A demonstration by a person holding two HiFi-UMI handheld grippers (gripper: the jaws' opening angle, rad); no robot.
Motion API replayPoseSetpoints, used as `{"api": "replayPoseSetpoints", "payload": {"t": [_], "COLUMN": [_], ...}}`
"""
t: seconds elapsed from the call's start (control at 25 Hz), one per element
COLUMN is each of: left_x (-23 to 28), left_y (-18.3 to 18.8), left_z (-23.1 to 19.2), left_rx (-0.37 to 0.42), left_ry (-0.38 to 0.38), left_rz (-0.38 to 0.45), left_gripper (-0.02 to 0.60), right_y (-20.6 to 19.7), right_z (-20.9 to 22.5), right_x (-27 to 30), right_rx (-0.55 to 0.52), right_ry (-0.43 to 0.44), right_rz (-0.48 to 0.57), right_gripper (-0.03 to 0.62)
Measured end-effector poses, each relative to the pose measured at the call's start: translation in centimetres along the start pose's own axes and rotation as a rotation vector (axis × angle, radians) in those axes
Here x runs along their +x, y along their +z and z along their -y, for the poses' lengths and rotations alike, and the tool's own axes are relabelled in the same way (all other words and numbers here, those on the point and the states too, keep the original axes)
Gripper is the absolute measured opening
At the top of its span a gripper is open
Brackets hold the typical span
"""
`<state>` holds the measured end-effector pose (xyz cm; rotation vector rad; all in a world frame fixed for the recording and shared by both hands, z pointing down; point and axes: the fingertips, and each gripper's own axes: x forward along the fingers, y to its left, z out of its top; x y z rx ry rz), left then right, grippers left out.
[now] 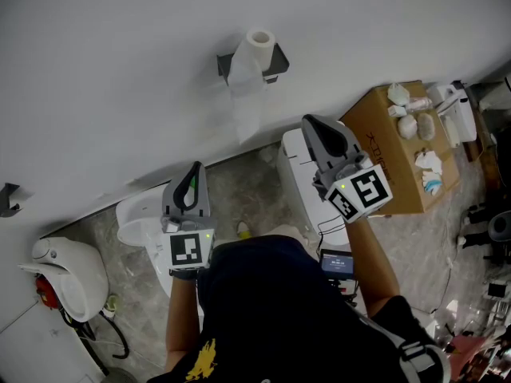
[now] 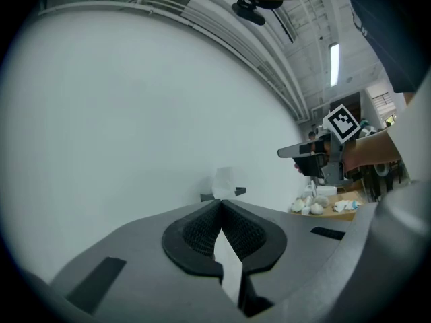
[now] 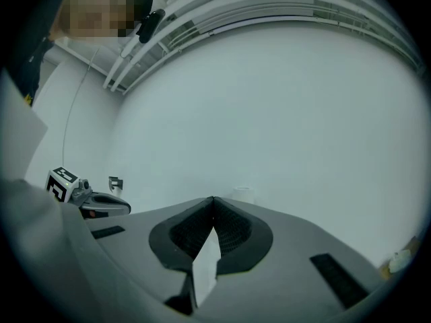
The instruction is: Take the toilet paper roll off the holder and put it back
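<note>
A white toilet paper roll (image 1: 259,40) sits on a black holder (image 1: 276,61) fixed to the white wall, and a loose tail of paper (image 1: 246,94) hangs below it. My left gripper (image 1: 194,167) is below and left of the roll, well short of the wall, shut with nothing in it. To the right, my right gripper (image 1: 308,121) is held lower than the roll, also shut and empty. In the left gripper view the roll (image 2: 223,180) shows just above the closed tips (image 2: 220,202). The right gripper view has the roll (image 3: 244,194) just right of its closed tips (image 3: 213,199).
A cardboard box (image 1: 382,154) with crumpled paper and small bottles on top stands at the right. Beside it is a white unit (image 1: 297,170). A white toilet (image 1: 68,271) and a white basin-like fixture (image 1: 137,218) stand at the lower left. A small dark hook (image 1: 8,198) sticks out of the wall.
</note>
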<state>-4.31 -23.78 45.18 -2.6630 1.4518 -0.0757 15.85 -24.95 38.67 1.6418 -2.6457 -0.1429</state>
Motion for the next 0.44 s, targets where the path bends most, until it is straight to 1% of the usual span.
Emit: {"api": "replayPoseSetpoints", "payload": {"t": [0.24, 0.32, 0.44], "left_x": [-0.1, -0.1, -0.3], "left_y": [-1.0, -2.0, -4.2], "left_z": [-0.4, -0.9, -2.1], "left_rx": [-0.007, -0.007, 0.020], "left_ry": [-0.002, 0.002, 0.008], "left_rz": [-0.028, -0.049, -0.093], "left_gripper": [0.017, 0.017, 0.017], "right_y": [-0.1, -0.3, -0.9], "right_z": [-0.2, -0.3, -0.6], "right_x": [0.4, 0.8, 1.6], "right_rx": [-0.007, -0.008, -0.001], "right_ry": [0.003, 0.007, 0.017], "right_rz": [-0.009, -0.009, -0.007], "right_gripper": [0.002, 0.002, 0.002]}}
